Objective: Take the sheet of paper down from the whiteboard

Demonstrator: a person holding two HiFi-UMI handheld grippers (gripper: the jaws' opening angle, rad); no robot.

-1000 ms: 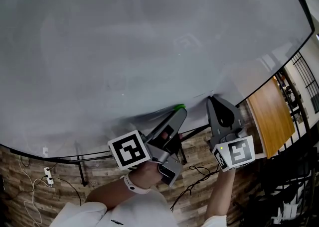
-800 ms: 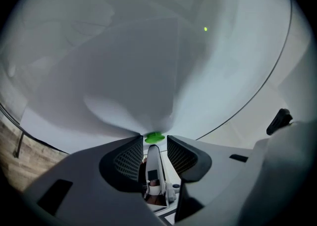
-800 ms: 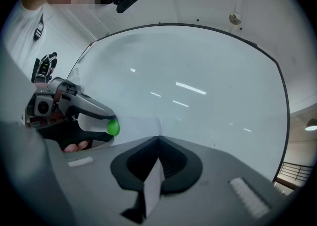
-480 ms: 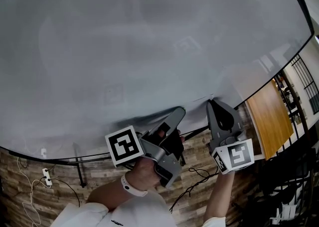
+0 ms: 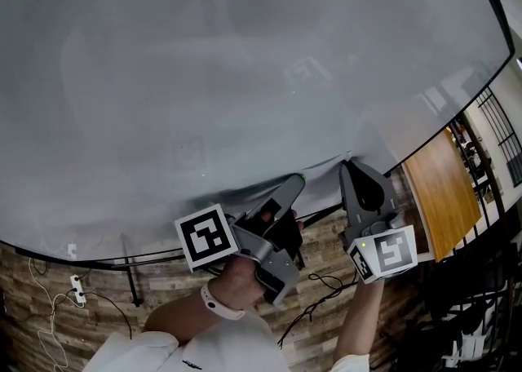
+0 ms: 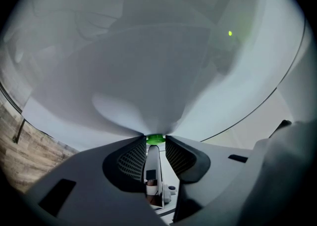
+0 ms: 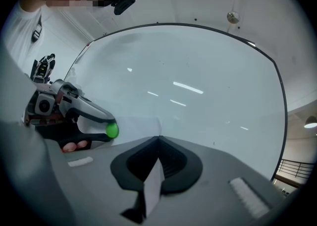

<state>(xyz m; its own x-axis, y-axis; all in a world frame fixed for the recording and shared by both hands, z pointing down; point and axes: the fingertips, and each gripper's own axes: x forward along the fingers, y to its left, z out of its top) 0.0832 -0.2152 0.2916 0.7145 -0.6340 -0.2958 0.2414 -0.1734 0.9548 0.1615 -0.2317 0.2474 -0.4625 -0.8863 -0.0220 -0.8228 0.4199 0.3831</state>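
Observation:
A white sheet of paper [image 6: 138,71] lies flat on the big whiteboard [image 5: 245,52], near its lower edge. A small round green magnet [image 6: 155,139] sits on the sheet's bottom edge. My left gripper [image 5: 298,181] points up at the board, its jaws closing with the magnet between the tips and touching both. The right gripper view shows that magnet [image 7: 112,130] at the left gripper's tip. Just to the right, my right gripper [image 5: 347,163] is shut on the sheet's lower corner, and a strip of paper [image 7: 152,186] runs between its jaws.
Below the board a brick wall [image 5: 98,281] shows, with a power strip and cables [image 5: 79,287] and the board's black stand [image 5: 130,276]. A wooden door [image 5: 444,191] and a black railing [image 5: 497,130] are at the right.
My left gripper has rolled a little on the spot, shifting its marker cube, and less of the green magnet shows at its tip. The right gripper has stayed still.

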